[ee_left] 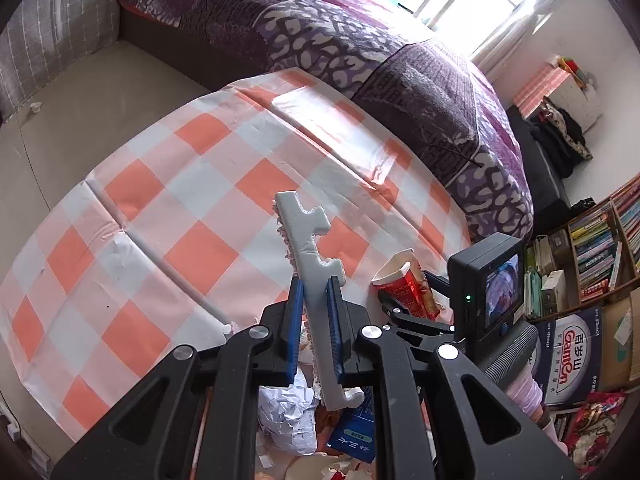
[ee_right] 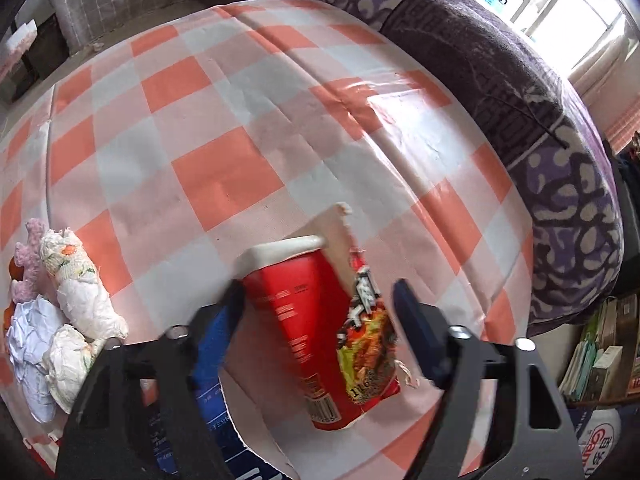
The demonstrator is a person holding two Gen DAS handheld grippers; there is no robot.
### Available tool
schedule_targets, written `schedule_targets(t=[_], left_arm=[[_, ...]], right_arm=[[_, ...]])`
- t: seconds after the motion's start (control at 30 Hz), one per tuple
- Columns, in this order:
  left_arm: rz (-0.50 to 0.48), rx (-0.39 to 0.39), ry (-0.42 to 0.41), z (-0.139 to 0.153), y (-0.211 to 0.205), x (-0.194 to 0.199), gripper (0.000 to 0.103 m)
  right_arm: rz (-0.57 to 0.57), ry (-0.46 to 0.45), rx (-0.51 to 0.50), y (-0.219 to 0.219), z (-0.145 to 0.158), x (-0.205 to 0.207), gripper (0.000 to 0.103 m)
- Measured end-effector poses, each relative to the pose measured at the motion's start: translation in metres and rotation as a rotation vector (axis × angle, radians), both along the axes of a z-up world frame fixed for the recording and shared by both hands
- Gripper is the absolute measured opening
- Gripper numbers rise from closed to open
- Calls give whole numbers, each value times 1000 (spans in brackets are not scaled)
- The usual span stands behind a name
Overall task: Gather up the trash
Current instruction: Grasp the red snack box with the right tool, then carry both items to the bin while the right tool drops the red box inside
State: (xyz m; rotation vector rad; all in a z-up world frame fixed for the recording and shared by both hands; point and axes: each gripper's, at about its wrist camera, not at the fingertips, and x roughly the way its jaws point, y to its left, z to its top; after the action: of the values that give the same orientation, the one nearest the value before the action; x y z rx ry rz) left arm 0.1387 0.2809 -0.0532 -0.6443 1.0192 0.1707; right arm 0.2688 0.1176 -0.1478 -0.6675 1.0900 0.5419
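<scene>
My left gripper is shut on a long grey notched foam strip and holds it above the checkered tablecloth. Crumpled white paper and a blue packet lie below it. My right gripper is open around a crushed red paper cup that lies on the cloth; its left finger touches the cup, the right one stands apart. The cup also shows in the left wrist view. Crumpled tissues and paper lie piled at the left.
A bed with a purple patterned quilt runs along the table's far side. Bookshelves and a printed box stand at the right. A grey checked sofa is at the far left.
</scene>
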Motion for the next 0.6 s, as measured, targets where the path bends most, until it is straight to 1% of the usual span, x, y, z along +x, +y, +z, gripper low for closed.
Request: schedule_targets(t=[0.03, 0.07, 0.17, 0.27, 0.4, 0.47, 0.6], left_arm=[[6, -2, -1, 0, 2, 0, 13], [12, -1, -4, -1, 3, -1, 13], [32, 25, -20, 2, 5, -2, 13], [47, 63, -47, 8, 4, -3, 13], [66, 142, -95, 21, -1, -6, 13], [70, 158, -115, 26, -4, -7, 13], [70, 171, -137, 31, -9, -8, 13]], right_arm=[[-21, -2, 29, -1, 3, 2, 55], [-40, -18, 66, -2, 9, 2, 53], [-93, -72, 182, -4, 33, 0, 51], [-118, -145, 270, -6, 60, -8, 50], [-139, -230, 351, -10, 90, -25, 49], [-146, -263, 386, -16, 103, -29, 48], [-179, -300, 445, -27, 123, -43, 48]])
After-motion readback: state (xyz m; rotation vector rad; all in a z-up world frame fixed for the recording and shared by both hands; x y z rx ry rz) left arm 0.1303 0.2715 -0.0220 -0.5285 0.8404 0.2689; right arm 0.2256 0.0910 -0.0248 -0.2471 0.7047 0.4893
